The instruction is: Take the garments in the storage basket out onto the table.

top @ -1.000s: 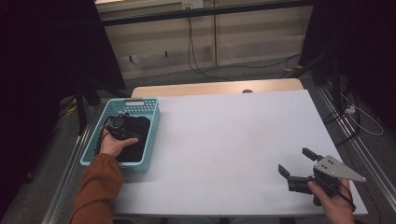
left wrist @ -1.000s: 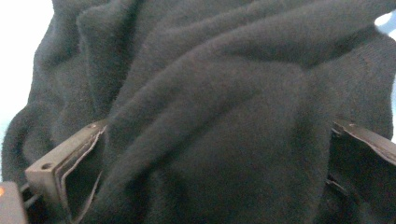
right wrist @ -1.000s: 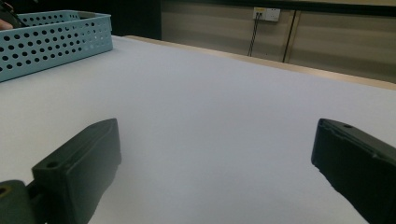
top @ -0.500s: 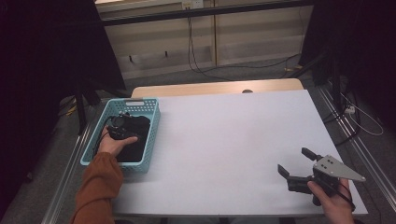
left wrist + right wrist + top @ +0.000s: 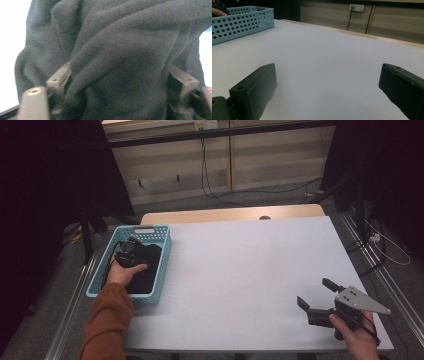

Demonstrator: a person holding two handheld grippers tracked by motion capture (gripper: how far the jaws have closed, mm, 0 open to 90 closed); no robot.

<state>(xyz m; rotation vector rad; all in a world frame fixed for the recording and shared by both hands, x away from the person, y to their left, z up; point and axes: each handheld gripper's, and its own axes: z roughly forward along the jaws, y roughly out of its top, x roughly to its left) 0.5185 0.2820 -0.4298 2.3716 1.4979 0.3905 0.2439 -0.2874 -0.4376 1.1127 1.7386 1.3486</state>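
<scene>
A dark knitted cloth (image 5: pixel 147 270) lies in the light blue perforated basket (image 5: pixel 125 295) at the table's left. My left gripper (image 5: pixel 135 254) is pushed down into it, held by a hand in an orange sleeve. In the left gripper view the cloth (image 5: pixel 112 45) bulges in folds between the jaws of this gripper (image 5: pixel 121 78). The jaws have just been closing and still stand wide, open around the fabric. My right gripper (image 5: pixel 314 291) rests low over the table's near right corner, open, with nothing in it (image 5: pixel 327 82).
The white table (image 5: pixel 240 265) stretches between the basket and the right gripper. From the right gripper view the basket (image 5: pixel 242 22) stands at the far left. Cables hang on the back wall, and dark stands flank the table.
In the high view the left hand stays in the basket on the cloth with only a slight shift. The right gripper has not moved.
</scene>
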